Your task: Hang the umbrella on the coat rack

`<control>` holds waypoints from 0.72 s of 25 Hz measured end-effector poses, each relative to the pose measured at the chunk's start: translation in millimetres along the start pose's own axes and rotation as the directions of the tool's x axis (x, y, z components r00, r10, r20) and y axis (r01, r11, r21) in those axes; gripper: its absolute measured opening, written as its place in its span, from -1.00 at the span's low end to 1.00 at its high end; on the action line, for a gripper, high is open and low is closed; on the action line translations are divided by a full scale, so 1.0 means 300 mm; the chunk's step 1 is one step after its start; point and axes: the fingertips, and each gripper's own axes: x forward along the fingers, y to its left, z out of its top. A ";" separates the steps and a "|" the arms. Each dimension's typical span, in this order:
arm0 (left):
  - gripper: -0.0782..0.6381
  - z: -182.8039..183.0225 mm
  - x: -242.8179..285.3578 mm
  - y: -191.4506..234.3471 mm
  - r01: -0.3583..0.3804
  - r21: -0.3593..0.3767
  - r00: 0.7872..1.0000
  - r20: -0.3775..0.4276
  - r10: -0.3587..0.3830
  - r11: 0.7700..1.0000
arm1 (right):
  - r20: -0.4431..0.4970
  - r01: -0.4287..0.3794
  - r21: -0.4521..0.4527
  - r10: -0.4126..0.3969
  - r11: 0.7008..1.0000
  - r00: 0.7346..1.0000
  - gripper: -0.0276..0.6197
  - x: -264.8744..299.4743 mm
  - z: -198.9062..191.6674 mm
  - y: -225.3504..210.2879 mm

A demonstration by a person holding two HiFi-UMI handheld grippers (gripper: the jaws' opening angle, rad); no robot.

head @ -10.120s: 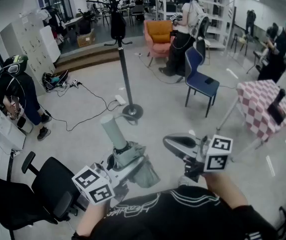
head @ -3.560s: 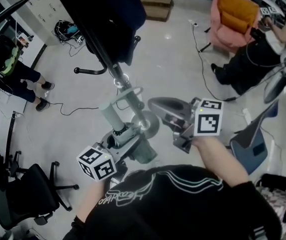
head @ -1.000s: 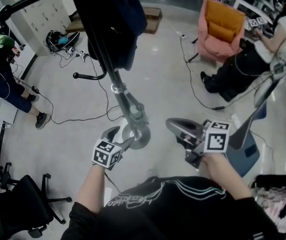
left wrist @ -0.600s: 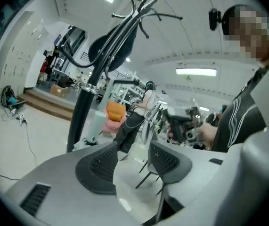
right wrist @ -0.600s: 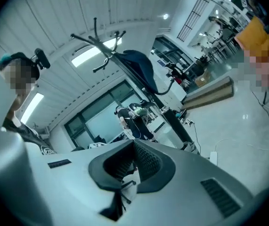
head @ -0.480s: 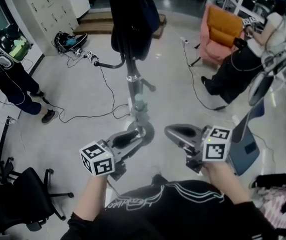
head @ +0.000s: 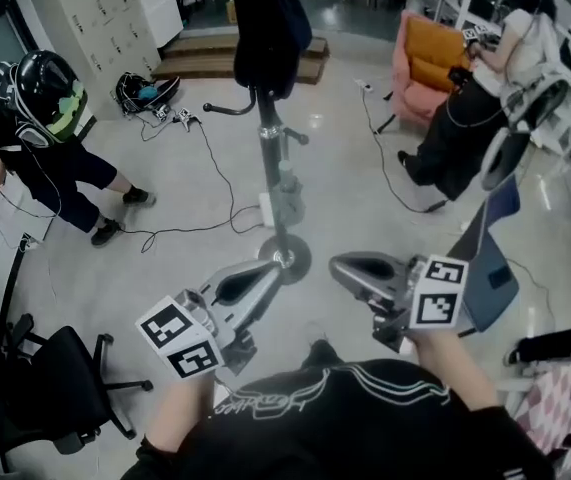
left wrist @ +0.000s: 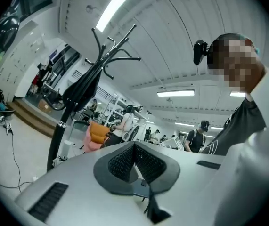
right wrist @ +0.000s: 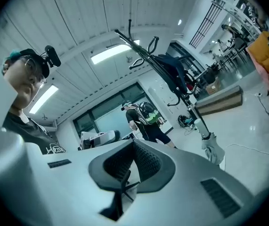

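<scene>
Though both grippers point toward the coat rack [head: 268,128], neither touches it.

Left to right, head view:
- Far left: a person in a black helmet-style headset [head: 43,86], with a black office chair [head: 60,393] below them.
- The left gripper [head: 265,273] has just been closing its jaws. The pads now meet, with nothing between them. Its tip overlaps the rack's round base in this view, and the left gripper view shows the rack well apart from it.
- Centre: the rack stands upright, with a dark coat [head: 265,28] hanging up top.
- The umbrella [right wrist: 213,150] is folded and hangs low against the pole, handle up, above the base. No gripper holds it. What it hangs from is too small to make out.
- The right gripper [head: 343,266] sits just right of the base, jaws together and empty.
- Right side: an orange armchair [head: 430,53], a second person [head: 465,118] beside it, and a blue chair [head: 487,286] nearer.
</scene>
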 end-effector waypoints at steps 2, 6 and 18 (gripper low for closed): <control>-0.79 0.001 -0.025 -0.053 0.004 0.037 1.000 0.005 -0.004 0.999 | 0.045 -0.035 0.041 0.034 0.999 0.998 -0.88 -0.017 0.001 0.057; -0.79 -0.005 -0.051 -0.130 0.027 0.030 1.000 -0.001 -0.027 0.999 | 0.136 -0.102 0.094 0.088 0.990 0.987 -0.88 -0.056 0.021 0.139; -0.79 0.035 -0.160 -0.282 0.096 0.070 0.991 0.089 -0.102 0.993 | 0.135 -0.078 0.012 0.075 0.997 0.988 -0.88 -0.061 -0.022 0.281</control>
